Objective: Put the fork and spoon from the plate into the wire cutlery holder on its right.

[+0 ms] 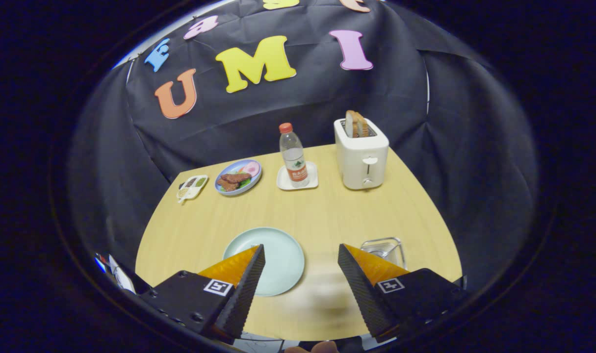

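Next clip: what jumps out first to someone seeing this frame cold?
The open gripper hangs over the wooden table, holding nothing, with a pale green plate by one finger and the wire cutlery holder by the other. Beyond stand a white toaster with bread and a water bottle.

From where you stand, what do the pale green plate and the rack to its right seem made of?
The round pale green plate, just ahead of the open tongs, looks like matte ceramic or melamine: smooth, even colour, little shine. The wire cutlery holder looks like thin shiny metal rod, see-through between the bars.
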